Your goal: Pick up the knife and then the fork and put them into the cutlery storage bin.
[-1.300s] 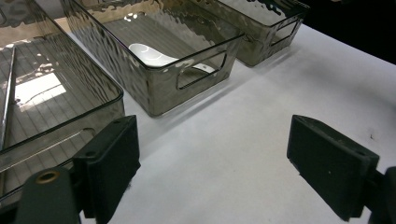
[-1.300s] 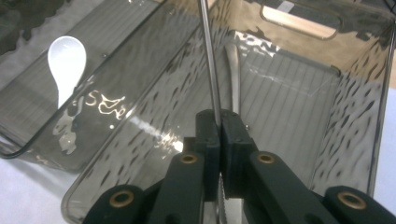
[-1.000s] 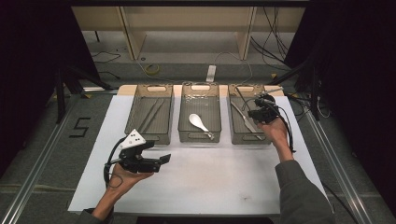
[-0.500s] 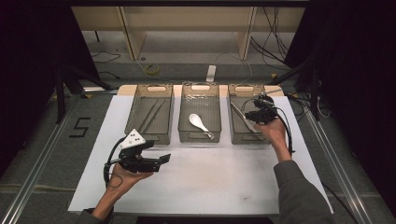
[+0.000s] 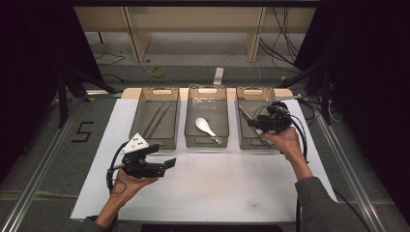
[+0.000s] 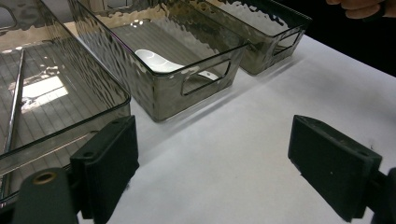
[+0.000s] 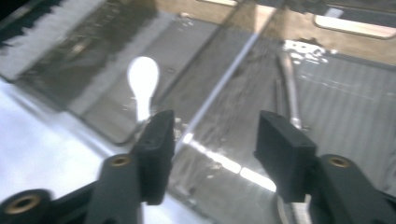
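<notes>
The bench (image 5: pixel 203 193) is covered in white paper, with three clear bins lined up along the far side. A metal utensil (image 7: pixel 289 93) has been dropped in the right bin (image 5: pixel 251 140); the right gripper (image 5: pixel 256 123) above it has just been opening its jaws, nothing between them. A white spoon (image 5: pixel 205 126) sits in the middle bin (image 5: pixel 207 143). The left gripper (image 5: pixel 167 164) is parked wide open and empty, so sorting looks mostly done.

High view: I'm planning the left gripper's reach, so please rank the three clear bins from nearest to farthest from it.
From the left gripper, at the table's front left:
1. Left bin, just beyond it, holding thin rods.
2. Middle bin, farther right, holding the white spoon.
3. Right bin, farthest, under the right gripper.
</notes>
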### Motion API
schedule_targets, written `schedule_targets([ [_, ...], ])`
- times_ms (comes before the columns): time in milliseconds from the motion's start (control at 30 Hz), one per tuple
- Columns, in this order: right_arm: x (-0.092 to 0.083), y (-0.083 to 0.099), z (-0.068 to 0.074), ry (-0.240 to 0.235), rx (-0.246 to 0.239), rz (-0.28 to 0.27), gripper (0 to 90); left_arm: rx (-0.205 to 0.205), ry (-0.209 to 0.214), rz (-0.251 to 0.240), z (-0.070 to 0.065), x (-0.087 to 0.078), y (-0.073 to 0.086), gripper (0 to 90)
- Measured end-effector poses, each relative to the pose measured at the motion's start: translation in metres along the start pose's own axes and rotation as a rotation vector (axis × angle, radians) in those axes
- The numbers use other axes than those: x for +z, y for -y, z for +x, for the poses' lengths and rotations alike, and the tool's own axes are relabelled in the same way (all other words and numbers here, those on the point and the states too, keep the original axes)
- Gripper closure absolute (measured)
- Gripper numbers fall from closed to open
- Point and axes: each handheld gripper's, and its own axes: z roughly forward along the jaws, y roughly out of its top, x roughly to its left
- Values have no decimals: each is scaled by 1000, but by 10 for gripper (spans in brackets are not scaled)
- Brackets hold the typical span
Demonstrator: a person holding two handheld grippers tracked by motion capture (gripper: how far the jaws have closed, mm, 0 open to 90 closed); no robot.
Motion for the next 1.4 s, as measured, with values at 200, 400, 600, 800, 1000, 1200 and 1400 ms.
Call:
schedule_targets([
  [200,-12,10,21,-49,-19,-49,376,-1,0,-3,0,-1,0,157],
  [400,-22,23,41,-91,-46,-87,346,-8,3,-10,0,0,-1,156],
  [600,-28,37,53,-115,-69,-115,333,-27,16,-16,1,0,-1,156],
  [800,-33,51,56,-145,-71,-147,321,-22,22,-14,1,0,-1,156],
  [1000,-39,64,64,-157,-97,-181,309,-23,38,-21,1,-1,-1,157],
  [1200,-46,79,69,-183,-103,-208,282,-9,42,-22,-1,-2,0,156],
  [1400,-49,92,70,-196,-97,-227,254,-8,56,-16,-3,-2,1,156],
])
